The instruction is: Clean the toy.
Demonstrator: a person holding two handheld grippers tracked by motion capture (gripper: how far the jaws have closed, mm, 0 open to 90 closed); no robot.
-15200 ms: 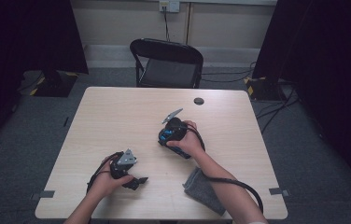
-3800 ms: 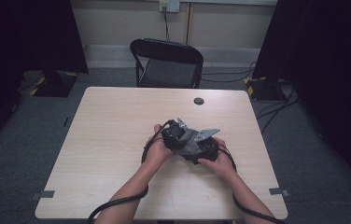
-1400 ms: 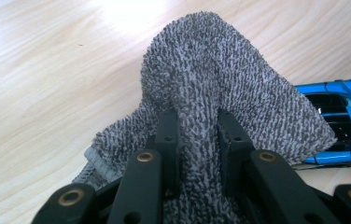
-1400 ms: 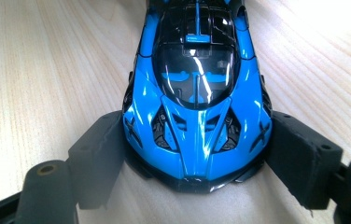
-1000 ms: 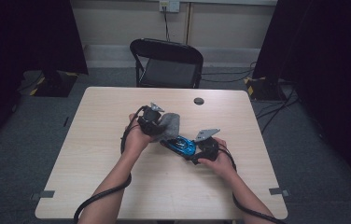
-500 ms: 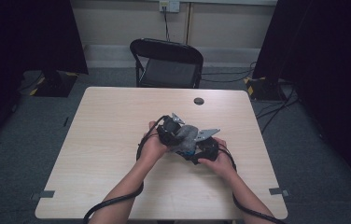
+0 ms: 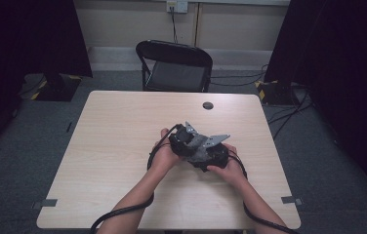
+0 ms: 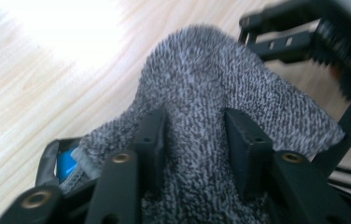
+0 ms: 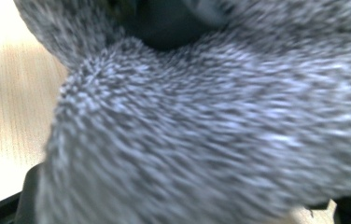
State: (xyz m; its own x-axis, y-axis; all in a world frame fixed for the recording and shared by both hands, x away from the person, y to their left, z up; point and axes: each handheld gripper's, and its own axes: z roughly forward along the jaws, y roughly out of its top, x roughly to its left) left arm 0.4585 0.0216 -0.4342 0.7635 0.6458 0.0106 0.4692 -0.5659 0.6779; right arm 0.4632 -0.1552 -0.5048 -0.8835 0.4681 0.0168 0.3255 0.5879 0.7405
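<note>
grey knit cloth (image 8: 220, 107), unlabelled, left tongs (image 8: 197, 135) gripping

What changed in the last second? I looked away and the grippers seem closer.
The left gripper moved right and toward the person, closing on the right gripper; the blue part between them is now covered. The grey knit cloth sits between the left jaws. The table, chair and black disc stayed put.

high view: dim, dark edges | left gripper view: glare on table (image 8: 47, 42) | right gripper view: blurred
</note>
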